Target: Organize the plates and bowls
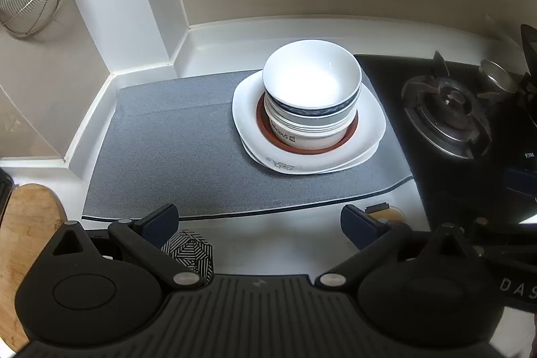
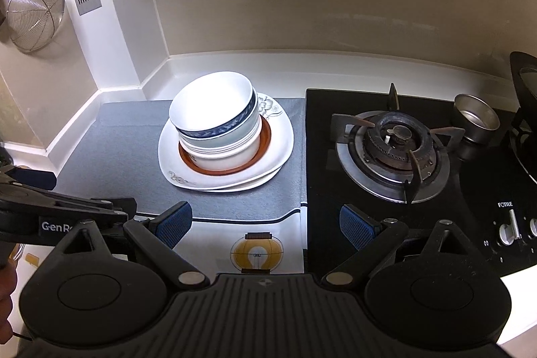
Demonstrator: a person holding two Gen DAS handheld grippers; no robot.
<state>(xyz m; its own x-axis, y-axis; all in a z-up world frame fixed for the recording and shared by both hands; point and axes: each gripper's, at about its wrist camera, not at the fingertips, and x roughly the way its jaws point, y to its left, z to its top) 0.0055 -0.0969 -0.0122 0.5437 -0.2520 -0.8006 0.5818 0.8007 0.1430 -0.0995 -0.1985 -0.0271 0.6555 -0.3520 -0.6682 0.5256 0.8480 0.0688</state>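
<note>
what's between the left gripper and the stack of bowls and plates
Only bare grey mat lies between the open left gripper and the dish stack, seen in the left wrist view.

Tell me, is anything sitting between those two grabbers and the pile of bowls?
Nothing visible. Both the left gripper and right gripper are open and empty, with only bare grey mat between them and the stacked bowls on the plates.

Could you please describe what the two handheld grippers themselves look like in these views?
Both look alike: the left gripper and right gripper have matte black bodies with a ribbed central plate, two round side housings, silver pivot pins, and black linkage arms ending in blue textured pads. The left one, seen from the right wrist camera, carries white "GenR" lettering.
</note>
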